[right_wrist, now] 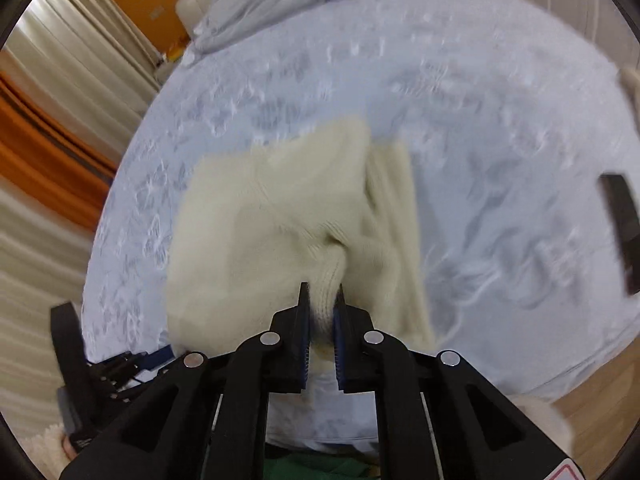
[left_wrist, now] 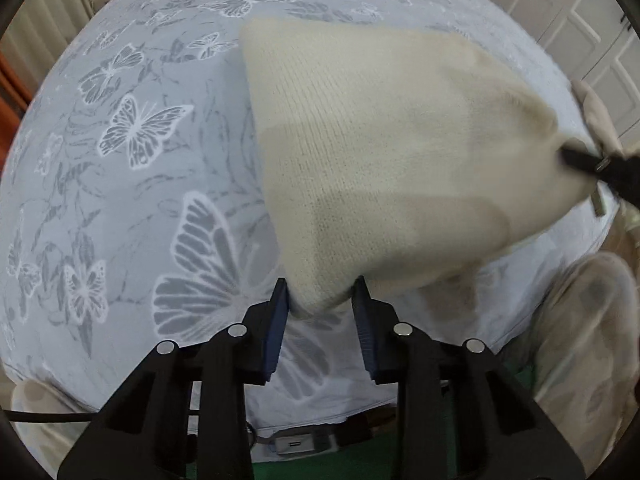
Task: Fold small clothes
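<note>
Above bedspread [left_wrist: 120,200], cream knit [left_wrist: 380,160] stretched between right gripper [right_wrist: 323,300], pinching it, and left gripper [left_wrist: 322,294], spread

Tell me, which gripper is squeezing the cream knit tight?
The right gripper: it pinches the cream knit. The left gripper is open around a corner.

No text, label or number can be read anywhere.
</note>
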The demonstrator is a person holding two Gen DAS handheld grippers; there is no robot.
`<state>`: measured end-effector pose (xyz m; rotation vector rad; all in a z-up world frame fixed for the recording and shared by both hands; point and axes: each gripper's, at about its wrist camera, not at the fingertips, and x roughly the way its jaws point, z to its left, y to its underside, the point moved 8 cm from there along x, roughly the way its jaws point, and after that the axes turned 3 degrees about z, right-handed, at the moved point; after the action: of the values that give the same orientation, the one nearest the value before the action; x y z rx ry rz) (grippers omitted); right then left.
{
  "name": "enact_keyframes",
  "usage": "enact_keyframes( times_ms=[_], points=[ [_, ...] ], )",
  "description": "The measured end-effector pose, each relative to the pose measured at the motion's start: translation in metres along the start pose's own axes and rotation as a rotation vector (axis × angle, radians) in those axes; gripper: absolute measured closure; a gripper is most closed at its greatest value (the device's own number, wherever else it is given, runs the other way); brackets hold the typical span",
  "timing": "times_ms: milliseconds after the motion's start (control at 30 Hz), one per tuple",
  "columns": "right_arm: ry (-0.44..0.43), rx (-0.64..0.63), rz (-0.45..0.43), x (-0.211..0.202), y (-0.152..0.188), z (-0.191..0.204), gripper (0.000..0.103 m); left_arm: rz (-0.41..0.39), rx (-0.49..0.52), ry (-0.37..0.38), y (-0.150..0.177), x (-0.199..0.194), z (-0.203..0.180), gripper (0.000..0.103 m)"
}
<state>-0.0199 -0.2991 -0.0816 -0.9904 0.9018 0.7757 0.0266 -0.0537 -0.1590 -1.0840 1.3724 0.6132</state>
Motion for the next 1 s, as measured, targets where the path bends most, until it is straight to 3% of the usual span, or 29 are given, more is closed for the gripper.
enact_keyframes(
  times_ms=[100, 133, 167, 333, 467, 600, 667, 733, 767, 833, 900, 1000],
  points=[
    [0.187, -0.051, 0.175, 0.059, 0.024, -0.031, 0.095, 0.024, 0.008, -0.022, 0.002, 0.007, 0.0, 0.074],
    [0.207, -0.037, 0.254, 0.083, 0.039, -0.041, 0.095, 0.044, -0.003, -0.021, 0.004, 0.011, 0.0, 0.074],
    [0.215, -0.017, 0.263, 0.086, 0.042, -0.043, 0.095, 0.065, -0.013, -0.023, 0.006, 0.016, 0.001, 0.074],
    [0.228, 0.016, 0.216, 0.06, 0.029, -0.035, 0.084, 0.053, -0.021, -0.052, 0.012, 0.003, 0.006, 0.074],
    [0.176, 0.009, 0.065, 0.011, 0.01, -0.016, 0.08, -0.027, -0.026, -0.007, 0.008, -0.028, 0.006, 0.069],
    [0.072, -0.071, 0.08, 0.019, -0.006, 0.029, 0.085, -0.077, -0.014, -0.025, 0.001, -0.046, 0.003, 0.067],
    [0.11, -0.123, 0.142, 0.06, -0.011, 0.039, 0.085, -0.086, -0.004, -0.035, -0.004, -0.05, -0.002, 0.067],
    [0.161, -0.127, 0.24, 0.108, 0.0, 0.024, 0.089, -0.092, -0.004, -0.04, -0.011, -0.055, -0.004, 0.067],
    [0.162, -0.119, 0.236, 0.116, -0.006, 0.021, 0.089, -0.101, -0.011, -0.042, -0.013, -0.059, -0.004, 0.067],
    [0.161, -0.095, 0.248, 0.109, -0.014, 0.025, 0.089, -0.108, -0.015, -0.052, -0.015, -0.061, -0.003, 0.067],
    [0.104, -0.073, 0.204, 0.084, -0.023, 0.041, 0.088, -0.108, -0.014, -0.077, -0.015, -0.062, 0.002, 0.067],
    [0.032, -0.144, 0.15, 0.06, -0.031, 0.079, 0.087, -0.103, -0.044, -0.08, -0.012, -0.06, 0.01, 0.067]
  ],
)
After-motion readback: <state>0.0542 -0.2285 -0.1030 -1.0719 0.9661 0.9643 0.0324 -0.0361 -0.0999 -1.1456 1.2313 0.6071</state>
